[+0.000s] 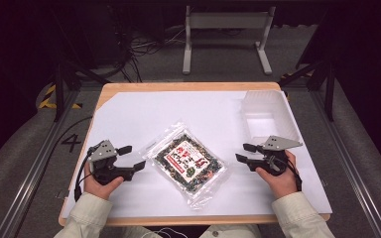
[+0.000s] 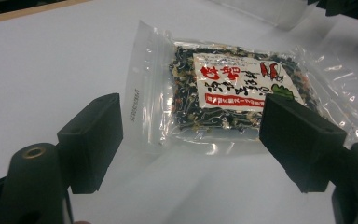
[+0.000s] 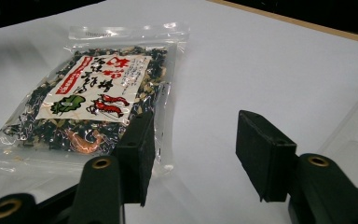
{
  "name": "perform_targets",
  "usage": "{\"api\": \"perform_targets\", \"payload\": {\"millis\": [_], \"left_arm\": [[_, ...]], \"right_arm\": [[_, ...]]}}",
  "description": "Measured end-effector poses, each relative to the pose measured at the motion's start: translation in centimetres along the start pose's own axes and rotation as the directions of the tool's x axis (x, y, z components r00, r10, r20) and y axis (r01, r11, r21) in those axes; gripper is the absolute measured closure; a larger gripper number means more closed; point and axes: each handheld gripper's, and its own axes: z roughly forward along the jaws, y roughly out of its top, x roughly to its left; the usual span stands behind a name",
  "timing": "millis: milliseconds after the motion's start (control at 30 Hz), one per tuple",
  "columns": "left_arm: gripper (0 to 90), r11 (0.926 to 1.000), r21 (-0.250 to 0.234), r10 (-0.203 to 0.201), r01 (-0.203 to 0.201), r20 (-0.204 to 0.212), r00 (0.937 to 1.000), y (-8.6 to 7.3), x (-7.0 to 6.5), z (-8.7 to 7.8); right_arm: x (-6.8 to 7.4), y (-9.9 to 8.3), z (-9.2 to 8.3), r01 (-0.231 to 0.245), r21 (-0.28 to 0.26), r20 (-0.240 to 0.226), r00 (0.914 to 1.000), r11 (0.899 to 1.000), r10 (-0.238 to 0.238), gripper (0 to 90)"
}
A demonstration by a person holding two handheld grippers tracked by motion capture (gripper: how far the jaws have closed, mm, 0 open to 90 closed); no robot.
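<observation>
A clear packet of dried seaweed mix lies flat at the middle of the white sheet, with the translucent bin at its two o'clock. The left gripper at nine o'clock and the right gripper at three flank it, jaws apart, holding nothing. This looks like the approach before a pickup; next, one gripper likely must pinch a packet edge.

Clear sealed packet of dark dried flakes, white-and-red label up, is lying flat, skewed, mid-table.
</observation>
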Motion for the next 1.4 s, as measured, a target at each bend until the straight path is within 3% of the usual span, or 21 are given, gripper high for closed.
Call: {"api": "perform_targets", "payload": {"millis": [133,433,600,900,1100,1200,1333,1400], "left_arm": [[21.8,0.9987,-0.028,-0.043,0.044,0.020,0.9989,0.9,0.5,-0.2],[19.1,0.9987,-0.040,-0.032,0.033,0.025,0.9992,2.1,0.8,-0.1],[17.2,0.9970,-0.045,-0.062,0.063,0.037,0.9974,2.7,1.6,0.4],[16.4,0.9903,0.007,-0.139,0.139,0.090,0.9862,2.8,3.3,2.3],[18.7,0.9895,0.044,-0.139,0.138,0.032,0.9898,2.6,3.9,3.5],[24.8,0.9871,0.076,-0.142,0.141,0.006,0.9898,2.4,4.1,4.2],[31.2,0.9859,0.126,-0.111,0.110,0.001,0.9938,2.2,4.0,5.0],[32.0,0.9837,0.135,-0.122,0.119,0.010,0.9925,2.1,4.0,5.3]], "right_arm": [[-0.1,0.0,0.0,-0.004,-0.003,-0.001,1.0000,1.000,0.004,44.7],[0.1,0.0,0.3,0.009,0.008,-0.010,0.9999,1.000,-0.009,42.8],[0.2,0.0,0.4,0.021,0.008,-0.018,0.9996,1.000,-0.020,42.2],[0.3,-0.3,0.4,0.023,0.018,-0.024,0.9995,1.000,-0.022,41.8],[0.1,-0.5,0.3,0.015,0.016,-0.021,0.9997,1.000,-0.015,41.5],[0.2,-0.6,0.3,0.016,0.025,-0.020,0.9997,1.000,-0.015,41.2],[0.3,-0.7,0.1,0.017,0.023,-0.017,0.9997,1.000,-0.017,40.6],[0.3,-0.8,0.1,0.014,0.023,-0.015,0.9998,1.000,-0.014,40.4]]}}
